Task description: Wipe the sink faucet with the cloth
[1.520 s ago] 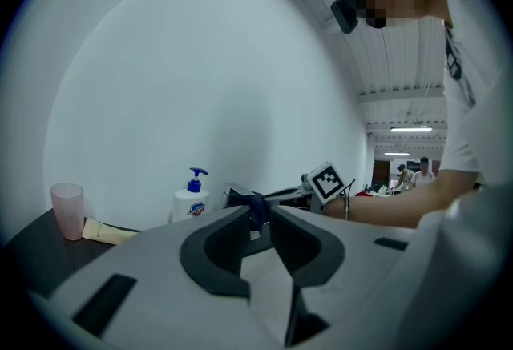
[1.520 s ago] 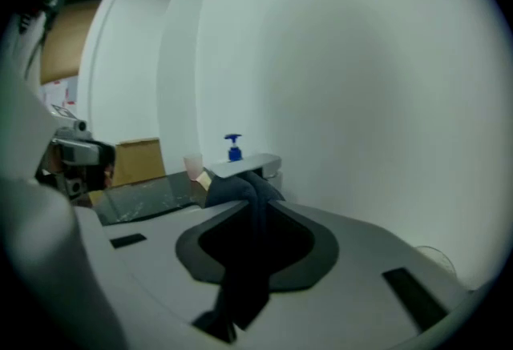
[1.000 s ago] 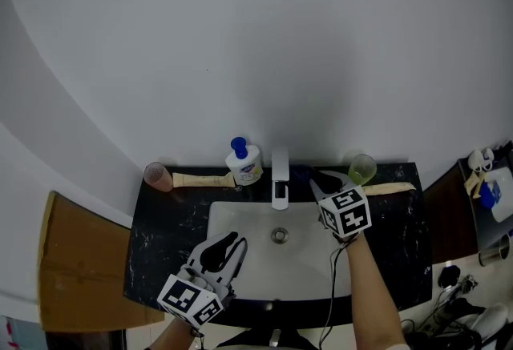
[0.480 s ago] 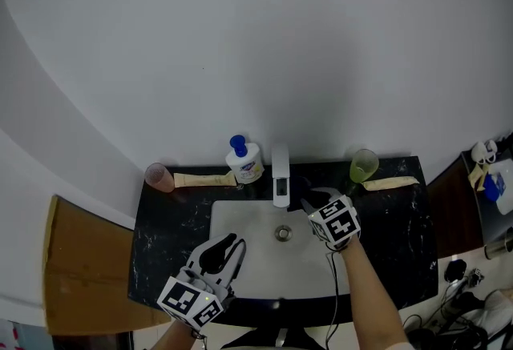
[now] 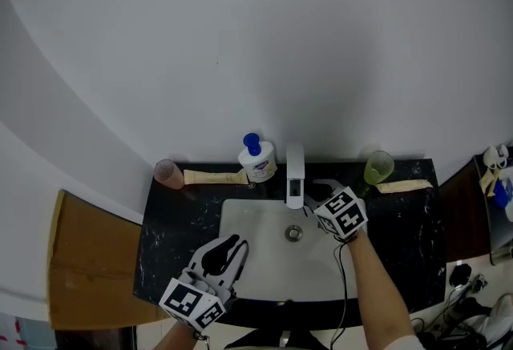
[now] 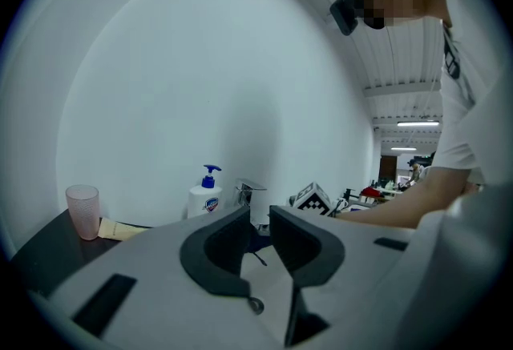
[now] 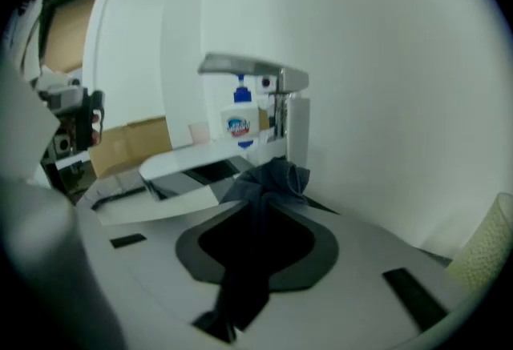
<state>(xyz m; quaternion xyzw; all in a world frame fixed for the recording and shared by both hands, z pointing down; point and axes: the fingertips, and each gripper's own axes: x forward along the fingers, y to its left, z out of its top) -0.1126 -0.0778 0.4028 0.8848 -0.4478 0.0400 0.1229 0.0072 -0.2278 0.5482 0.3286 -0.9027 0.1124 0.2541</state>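
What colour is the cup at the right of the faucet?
Yellow-green cup; the head view shows it best.

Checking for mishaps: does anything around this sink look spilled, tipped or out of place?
Nothing stands out. The soap bottle, pink cup and green cup stand upright on the counter, no spill shows, and the right gripper holds the cloth beside the faucet.

Plain white wall; black marbled counter; brown panel, perhaps cardboard, at left.
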